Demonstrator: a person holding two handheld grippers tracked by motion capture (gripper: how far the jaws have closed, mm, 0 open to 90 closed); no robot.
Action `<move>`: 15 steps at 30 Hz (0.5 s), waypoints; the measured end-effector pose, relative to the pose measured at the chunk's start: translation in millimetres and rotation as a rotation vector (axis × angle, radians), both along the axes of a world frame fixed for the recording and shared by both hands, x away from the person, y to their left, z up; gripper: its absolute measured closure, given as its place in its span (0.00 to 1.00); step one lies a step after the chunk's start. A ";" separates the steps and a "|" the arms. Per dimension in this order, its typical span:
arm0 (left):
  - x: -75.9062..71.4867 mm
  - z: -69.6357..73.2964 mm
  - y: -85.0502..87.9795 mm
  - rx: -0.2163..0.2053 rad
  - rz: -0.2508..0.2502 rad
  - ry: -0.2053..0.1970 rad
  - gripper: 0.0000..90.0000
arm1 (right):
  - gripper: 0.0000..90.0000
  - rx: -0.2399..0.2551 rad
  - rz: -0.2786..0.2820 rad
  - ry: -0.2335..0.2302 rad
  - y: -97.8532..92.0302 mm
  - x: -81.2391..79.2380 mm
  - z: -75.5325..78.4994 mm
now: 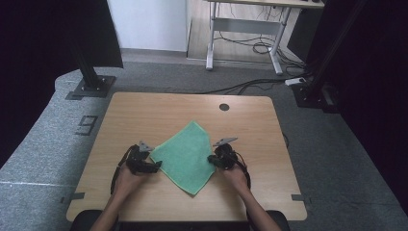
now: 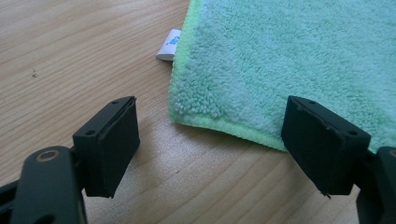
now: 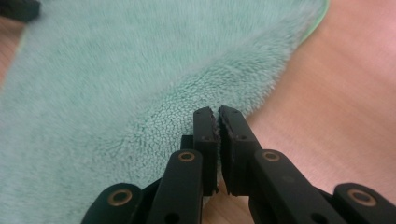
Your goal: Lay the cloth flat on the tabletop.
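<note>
A green towel (image 1: 187, 154) lies flat as a diamond on the wooden table (image 1: 144, 110). My left gripper (image 1: 156, 166) is low at its left corner. In the left gripper view the left gripper (image 2: 211, 116) is open, and the towel (image 2: 289, 60) corner lies just ahead between the wide jaws, untouched. A white label (image 2: 169, 45) sticks out from the towel's edge. My right gripper (image 1: 211, 159) is at the towel's right corner. In the right gripper view the right gripper (image 3: 218, 112) is shut, its tips pinching the towel (image 3: 116, 84) edge, which ridges up there.
A round cable hole (image 1: 224, 107) sits near the table's far edge. Black stand bases (image 1: 91, 86) rest on the floor beyond the far corners, with cables (image 1: 250, 86) and a desk frame (image 1: 240, 29) behind. Bare wood surrounds the towel.
</note>
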State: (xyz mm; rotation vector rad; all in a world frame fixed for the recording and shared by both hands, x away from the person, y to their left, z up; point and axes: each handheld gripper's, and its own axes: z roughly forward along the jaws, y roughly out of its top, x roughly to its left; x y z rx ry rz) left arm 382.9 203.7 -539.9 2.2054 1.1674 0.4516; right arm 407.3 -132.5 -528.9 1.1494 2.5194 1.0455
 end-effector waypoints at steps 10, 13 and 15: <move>-0.2 -0.9 1.8 -0.018 -0.002 0.009 0.21 | 0.94 0.030 0.086 -0.073 33.6 -1.9 37.6; 0.1 -1.2 2.8 -0.026 -0.004 0.015 0.21 | 0.94 0.018 0.133 -0.064 55.1 -3.0 35.9; 0.0 -1.2 3.0 -0.026 -0.006 0.015 0.21 | 0.95 0.007 0.150 -0.064 62.2 -3.2 34.1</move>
